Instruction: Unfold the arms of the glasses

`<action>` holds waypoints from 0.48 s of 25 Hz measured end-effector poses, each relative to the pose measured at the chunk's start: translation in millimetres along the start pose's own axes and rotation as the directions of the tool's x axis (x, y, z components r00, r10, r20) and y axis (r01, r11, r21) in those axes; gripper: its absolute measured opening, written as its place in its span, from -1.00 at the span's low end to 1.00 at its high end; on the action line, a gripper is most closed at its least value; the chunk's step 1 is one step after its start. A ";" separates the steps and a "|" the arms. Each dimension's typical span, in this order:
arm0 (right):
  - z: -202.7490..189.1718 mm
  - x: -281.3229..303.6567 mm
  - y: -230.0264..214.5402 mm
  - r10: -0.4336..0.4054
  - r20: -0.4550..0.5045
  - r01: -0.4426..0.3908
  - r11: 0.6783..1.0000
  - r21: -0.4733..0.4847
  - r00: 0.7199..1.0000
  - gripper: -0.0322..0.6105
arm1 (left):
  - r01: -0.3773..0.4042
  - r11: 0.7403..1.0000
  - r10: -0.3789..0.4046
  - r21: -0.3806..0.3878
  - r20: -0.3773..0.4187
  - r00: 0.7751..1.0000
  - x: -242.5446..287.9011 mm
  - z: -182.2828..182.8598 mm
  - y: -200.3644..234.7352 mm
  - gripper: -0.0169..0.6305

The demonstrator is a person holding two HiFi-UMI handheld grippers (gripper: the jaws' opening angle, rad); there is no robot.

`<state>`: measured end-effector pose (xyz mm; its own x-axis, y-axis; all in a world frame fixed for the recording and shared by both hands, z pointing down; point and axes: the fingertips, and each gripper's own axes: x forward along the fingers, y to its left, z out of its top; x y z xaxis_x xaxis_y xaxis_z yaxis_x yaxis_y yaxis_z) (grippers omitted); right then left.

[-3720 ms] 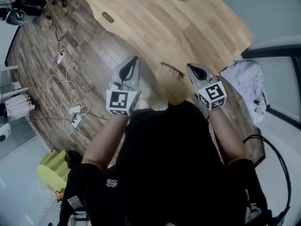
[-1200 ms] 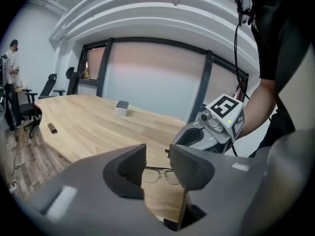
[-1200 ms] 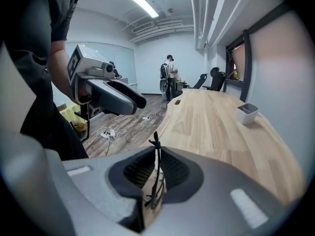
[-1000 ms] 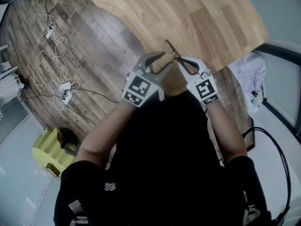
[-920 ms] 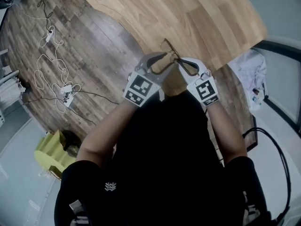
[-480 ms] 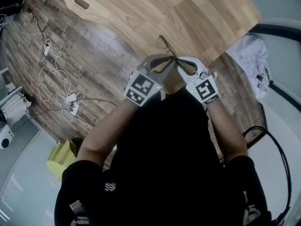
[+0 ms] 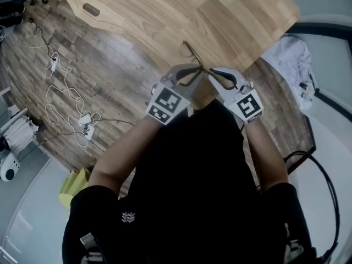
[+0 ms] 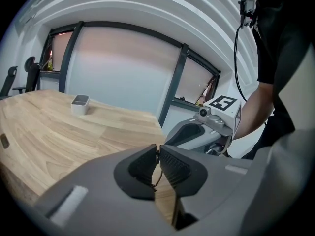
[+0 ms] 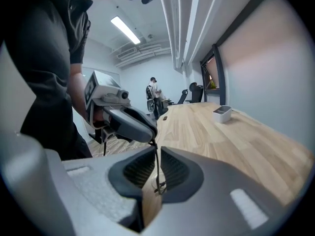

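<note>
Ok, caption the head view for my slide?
Left gripper, its jaws just closing on the glasses, and right gripper hold them over the wooden table's edge.

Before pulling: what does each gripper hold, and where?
The glasses: right gripper on a thin frame wire; left gripper, jaws just closed, seemingly on an arm.

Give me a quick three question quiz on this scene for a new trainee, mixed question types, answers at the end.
1. True or false: only one gripper holds the glasses.
2. What sits between the jaws of the right gripper? A) a cable B) the glasses' thin frame C) nothing
3. Fill in: the left gripper is shut on the ____.
Key: 1 false; 2 B; 3 glasses, onto which its jaws have just been closing.
</note>
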<state>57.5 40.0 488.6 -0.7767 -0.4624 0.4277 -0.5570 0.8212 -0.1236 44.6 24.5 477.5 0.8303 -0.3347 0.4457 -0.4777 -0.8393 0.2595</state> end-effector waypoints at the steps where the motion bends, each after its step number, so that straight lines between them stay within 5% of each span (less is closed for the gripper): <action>1: 3.1 -4.9 0.1 0.002 0.026 -0.003 1.000 0.014 1.000 -0.79 | 0.007 1.000 -0.007 0.006 0.000 1.000 0.1 0.3 -2.0 -0.87; 12: -14.1 -34.2 -30.3 -0.152 -0.003 0.151 0.985 0.084 0.988 -0.79 | 0.067 0.996 -0.066 0.062 -0.021 0.998 5.6 1.2 -32.6 -0.87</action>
<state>105.1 35.6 490.3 -0.6824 -0.5808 0.4439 -0.6910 0.7106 -0.1325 65.2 49.5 470.5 0.8536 -0.2698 0.4456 -0.4023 -0.8849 0.2348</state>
